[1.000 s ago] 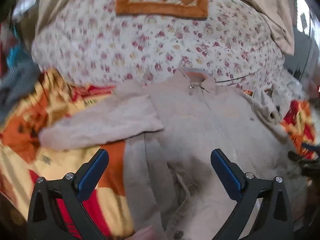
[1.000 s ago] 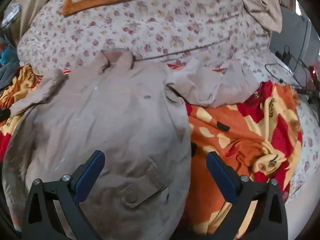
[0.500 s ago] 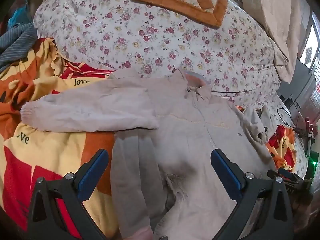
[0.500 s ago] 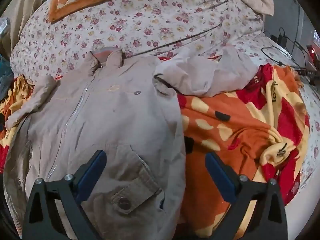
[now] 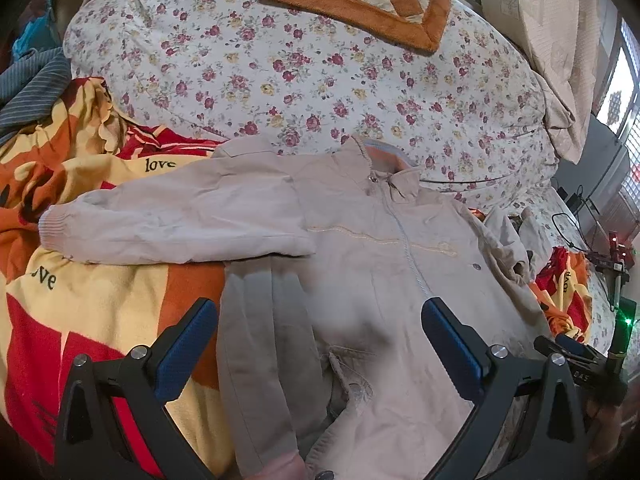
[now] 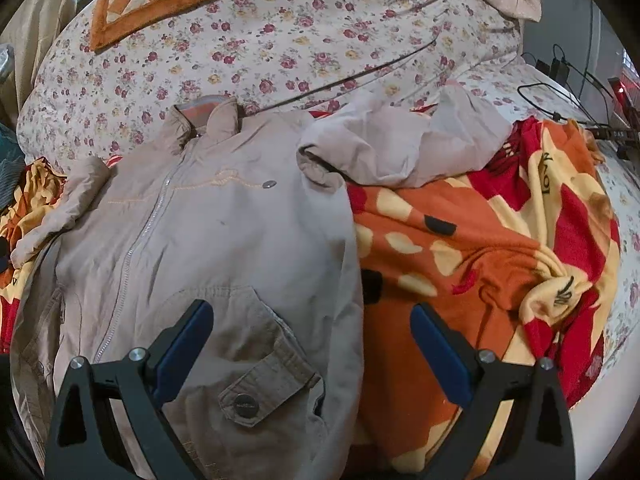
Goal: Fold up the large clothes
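A beige zip-up jacket (image 5: 360, 264) lies face up on a red, orange and yellow blanket (image 5: 92, 296), collar toward the floral quilt. Its left sleeve (image 5: 180, 220) stretches flat to the left. In the right wrist view the jacket (image 6: 224, 240) shows a buttoned pocket, and its right sleeve (image 6: 400, 144) lies crumpled on the blanket (image 6: 480, 248). My left gripper (image 5: 320, 344) is open and empty above the jacket's lower left half. My right gripper (image 6: 310, 340) is open and empty above the jacket's right side edge. My right gripper also shows at the left view's right edge (image 5: 576, 356).
A floral quilt (image 5: 320, 72) bulges behind the jacket, with an orange checkered mat (image 5: 360, 0) on top. A striped blue-grey garment (image 5: 28, 84) lies at far left. Black cables and chargers (image 6: 560, 76) sit at the bed's right side.
Both grippers have pulled back and risen, so more of the jacket and left sleeve shows. The jacket has not moved. Both grippers stay open.
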Available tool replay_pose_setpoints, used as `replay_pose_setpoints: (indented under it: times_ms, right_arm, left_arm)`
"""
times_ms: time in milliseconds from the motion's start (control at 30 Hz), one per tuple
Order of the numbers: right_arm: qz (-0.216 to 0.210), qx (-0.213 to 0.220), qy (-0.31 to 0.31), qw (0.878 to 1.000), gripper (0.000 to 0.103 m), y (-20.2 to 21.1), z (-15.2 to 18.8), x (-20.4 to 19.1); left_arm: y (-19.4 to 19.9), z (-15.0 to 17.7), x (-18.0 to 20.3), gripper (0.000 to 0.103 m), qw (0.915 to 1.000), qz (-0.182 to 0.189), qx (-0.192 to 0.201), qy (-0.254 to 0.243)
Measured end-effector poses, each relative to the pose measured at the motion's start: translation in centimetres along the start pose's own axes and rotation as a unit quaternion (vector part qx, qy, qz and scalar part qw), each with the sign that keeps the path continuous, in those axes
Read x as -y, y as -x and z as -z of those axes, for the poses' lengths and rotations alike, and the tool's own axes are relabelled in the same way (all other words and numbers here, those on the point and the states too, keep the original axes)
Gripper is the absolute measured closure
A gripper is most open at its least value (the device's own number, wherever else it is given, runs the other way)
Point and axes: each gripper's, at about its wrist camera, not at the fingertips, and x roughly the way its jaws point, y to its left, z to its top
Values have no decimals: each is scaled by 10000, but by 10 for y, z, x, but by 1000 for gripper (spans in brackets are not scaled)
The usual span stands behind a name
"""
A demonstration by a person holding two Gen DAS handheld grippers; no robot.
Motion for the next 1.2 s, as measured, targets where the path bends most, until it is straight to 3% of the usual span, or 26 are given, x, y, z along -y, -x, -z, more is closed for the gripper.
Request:
replay_pose_setpoints:
  times_ms: [300,433,633,767,867,967,1100,1200]
  right_arm:
    - [96,-94,-31,9999,2,-5,0,-2]
    - [119,-146,-46,9998,2,-9,2,-3]
    - [103,-203,-146,9996,2,6,-2,-10]
    - [-491,-74,-269,9984,2,50,-20,-33]
    - [-1272,287,-230,9912,2,100,-48,-62]
    - [-1720,681,-87,9827,0,132,-74,-85]
    - [-1306,888,382,9867,0,116,-95,-110]
    - [-871,657,546,9925,0,63,-100,-110]
  left_arm:
    - [2,-1,-2,4,10000,63,35,48]
    - [1,0,2,4,9997,-240,23,-41]
    - [2,8,16,4,9905,-1272,201,-484]
    - [0,14,26,4,9857,-1474,229,-779]
    - [0,15,26,4,9857,-1458,222,-818]
    - [1,15,24,4,9867,-1420,198,-768]
    - [0,15,23,4,9869,-1409,180,-764]
    - [-1,15,24,4,9864,-1437,166,-780]
